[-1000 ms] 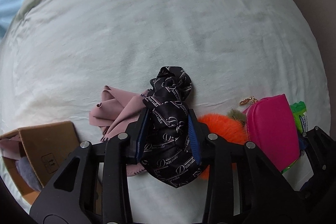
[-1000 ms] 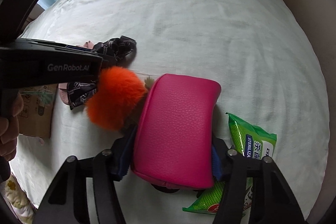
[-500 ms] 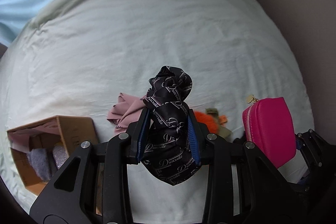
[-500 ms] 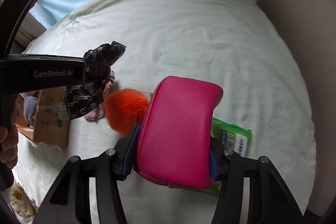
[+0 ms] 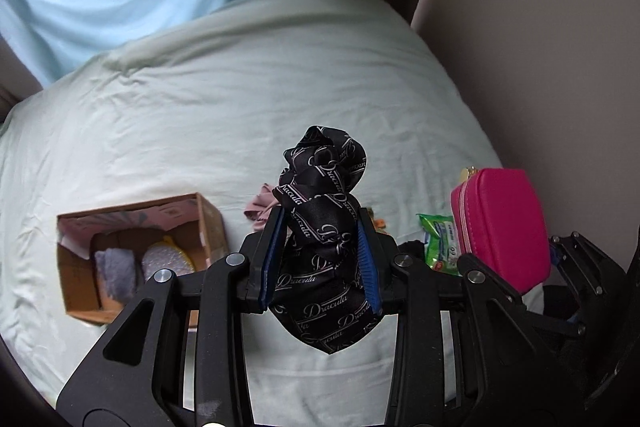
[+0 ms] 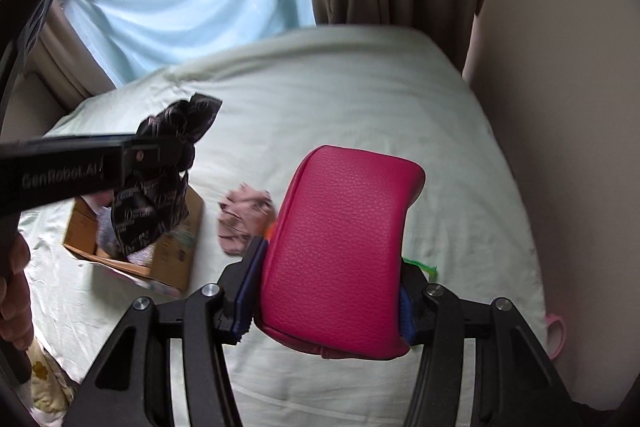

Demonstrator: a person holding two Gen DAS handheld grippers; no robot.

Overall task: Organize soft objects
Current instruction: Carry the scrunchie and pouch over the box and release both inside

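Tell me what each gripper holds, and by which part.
Left gripper: black scarf, by its bunched middle. Right gripper: pink pouch, by its two sides.

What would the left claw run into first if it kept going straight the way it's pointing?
Probably the bare pale green bedsheet. The left claw, shut on the black printed satin scarf, aims past the open cardboard box and crumpled pink cloth, though depth is unclear.

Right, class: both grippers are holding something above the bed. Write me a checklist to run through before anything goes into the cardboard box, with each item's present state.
1. Left gripper clamped on black printed scarf: ok.
2. Right gripper clamped on pink pouch: ok.
3. Cardboard box open on top: ok.
4. Room left in box beside the soft items inside: cannot tell.
5. Pink cloth and green packet lie outside the box: not ok.
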